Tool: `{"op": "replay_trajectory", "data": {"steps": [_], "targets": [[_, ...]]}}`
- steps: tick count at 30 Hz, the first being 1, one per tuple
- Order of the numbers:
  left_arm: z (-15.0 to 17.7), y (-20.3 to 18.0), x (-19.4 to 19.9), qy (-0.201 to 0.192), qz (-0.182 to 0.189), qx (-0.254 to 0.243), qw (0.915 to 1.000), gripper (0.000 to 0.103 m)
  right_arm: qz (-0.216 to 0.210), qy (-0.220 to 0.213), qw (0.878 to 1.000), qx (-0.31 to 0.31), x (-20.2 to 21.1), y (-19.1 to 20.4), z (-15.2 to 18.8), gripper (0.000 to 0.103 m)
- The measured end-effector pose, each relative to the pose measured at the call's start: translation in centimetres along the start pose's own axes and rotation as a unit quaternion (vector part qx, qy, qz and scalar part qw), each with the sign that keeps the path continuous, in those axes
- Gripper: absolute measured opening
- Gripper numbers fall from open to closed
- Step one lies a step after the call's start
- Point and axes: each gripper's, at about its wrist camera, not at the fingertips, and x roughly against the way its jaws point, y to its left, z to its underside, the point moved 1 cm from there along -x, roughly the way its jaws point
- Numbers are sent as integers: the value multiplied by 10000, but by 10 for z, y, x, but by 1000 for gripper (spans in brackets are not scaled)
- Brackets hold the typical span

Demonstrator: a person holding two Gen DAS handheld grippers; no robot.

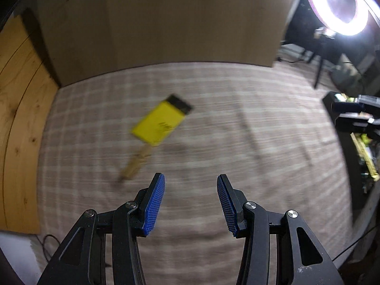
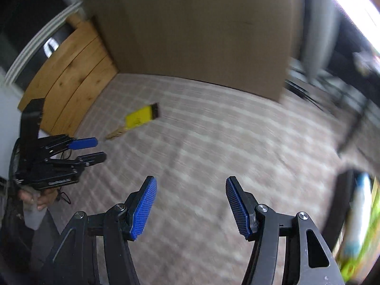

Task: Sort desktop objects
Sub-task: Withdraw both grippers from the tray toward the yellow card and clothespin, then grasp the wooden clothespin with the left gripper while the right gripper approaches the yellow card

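Left claw hangs released over the checked cloth that covers the table, blue ribbed pads spread apart and nothing between them. Just ahead of its left pad, a wooden clothespin lies slanted on the cloth, and touching its far end, a flat yellow card with a black end, tilted the same way. Both are smeared by motion blur; there's dark print on the yellow face that can't be read, and whether the card overlaps the clothespin or merely butts against it is hard to say.

Over to the right claw: also released, pads wide, only bare cloth in the gap. From here the yellow card sits well apart, up and to the left of the claw, with the clothespin trailing from its near-left corner. The left claw shows side-on left of the clothespin, a hand gripping its handle below, partly cut by the frame edge.

Behind the yellow card stands a large cardboard sheet, upright along the far edge of the cloth. Left of the card, a wooden board runs beside the cloth. Far right of the card, a bright ring light blows out the corner, and the dark clutter under it stays unreadable. In the right wrist view, a green and blue streak at the right rim is too blurred to name.
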Motion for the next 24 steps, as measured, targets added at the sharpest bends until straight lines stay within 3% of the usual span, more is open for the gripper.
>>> {"op": "replay_trajectory", "data": {"steps": [9,16,24], "targets": [[-13,45,-44,171,-210,196,9994,50,-583,601,9905,1091,-86,57,-84,57],[-19,57,-61,214,-140,200,9995,50,-907,971,9816,1370,-156,87,-124,57],[-22,60,-70,187,96,277,9994,50,-1158,1220,9755,1416,-207,108,-156,57]]}}
